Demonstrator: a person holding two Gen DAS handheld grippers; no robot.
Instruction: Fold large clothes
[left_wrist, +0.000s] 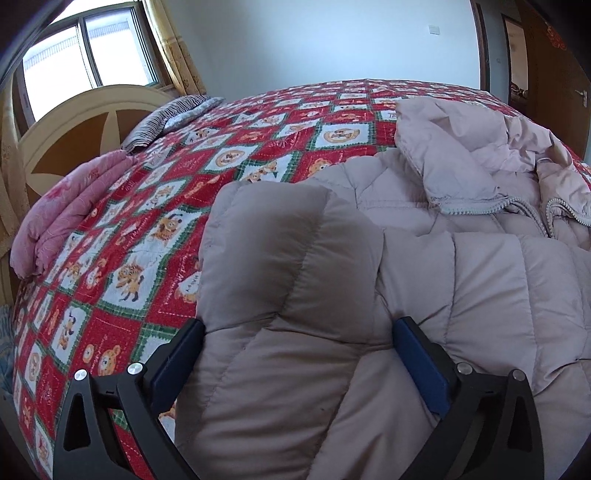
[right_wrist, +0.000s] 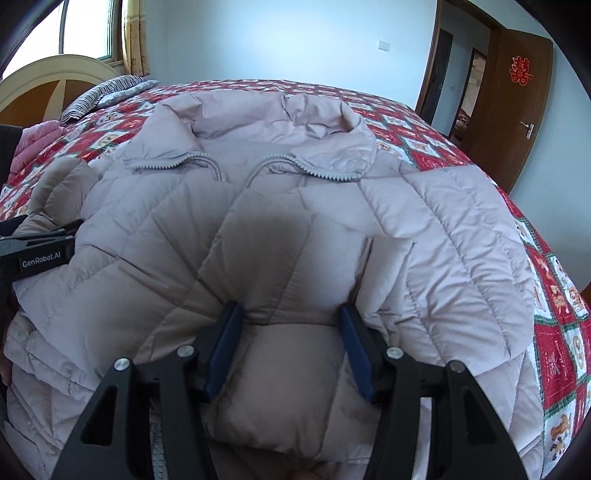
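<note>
a pale pink quilted down jacket (right_wrist: 424, 236) lies spread on a bed under a red patchwork quilt (left_wrist: 229, 155) printed with cartoon animals, collar (right_wrist: 280, 114) away from the cameras and the grey zipper (right_wrist: 325, 171) parted at the neck. in the right wrist view the right gripper (right_wrist: 291, 314) has a puffy sleeve (right_wrist: 280, 258) of the jacket between its blue pads (right_wrist: 356, 347), both pads pressing into the padding, so it is clamped on that sleeve, which lies over the jacket's front. over in the left wrist view the left gripper (left_wrist: 297, 328) stands spread wide, the other sleeve (left_wrist: 280, 251) bulging up between its fingers and its pads (left_wrist: 421, 365) sitting at the fabric's edges without squeezing it. that left gripper also pokes in at the left edge of the right wrist view, black with a white label. near the cream headboard (left_wrist: 74, 122) sit a folded pink blanket (left_wrist: 62, 210) and a striped pillow (left_wrist: 166, 118). a window (left_wrist: 85, 62) with yellow curtains glows behind, and a brown door (right_wrist: 517, 110) with a red paper cutting stands open on the right.
</note>
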